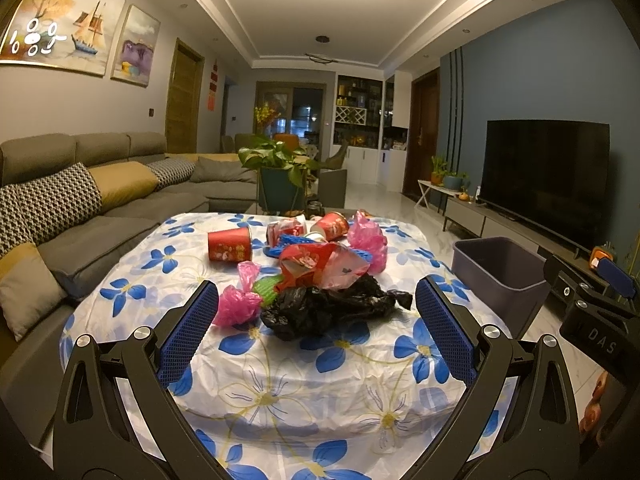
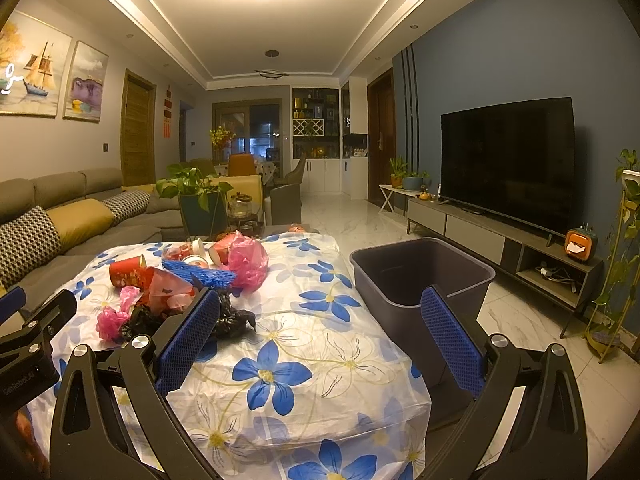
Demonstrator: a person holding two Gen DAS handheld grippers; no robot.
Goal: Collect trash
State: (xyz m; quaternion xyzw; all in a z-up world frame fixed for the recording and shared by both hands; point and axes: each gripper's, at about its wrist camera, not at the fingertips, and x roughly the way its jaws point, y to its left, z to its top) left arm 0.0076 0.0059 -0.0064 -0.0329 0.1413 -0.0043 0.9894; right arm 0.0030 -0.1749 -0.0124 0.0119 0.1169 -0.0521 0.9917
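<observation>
The crumpled black plastic bag (image 1: 320,312) is lying at the near edge of the trash heap, centre of the left wrist view, directly between and just beyond your left gripper (image 1: 316,304), whose blue-padded jaws are standing wide with nothing in them. It is touching a knotted pink plastic bag (image 1: 236,304) on its left and is pressing against a torn red foil wrapper (image 1: 316,264) behind it. If you are closing on the black bag from here, you are risking a pinch of loose film only; I judge it would slip free or drag its neighbours across the slick blue-flowered tablecloth (image 1: 344,364).

Further up the frame, a red paper cup (image 1: 229,244) is lying on its side, left of centre. A nudge from shifting trash could set it rolling toward the table edge and the grey sofa (image 1: 100,240).

In the right wrist view, your right gripper (image 2: 320,312) is also gaping wide and empty, its right finger overlapping the rim of the dark grey rectangular plastic bin (image 2: 420,276), which is sitting beside the table at centre right. I cannot tell whether they are touching; a careless swing there could knock the bin away. Light bags dropped from high may be drifting past its rim.
</observation>
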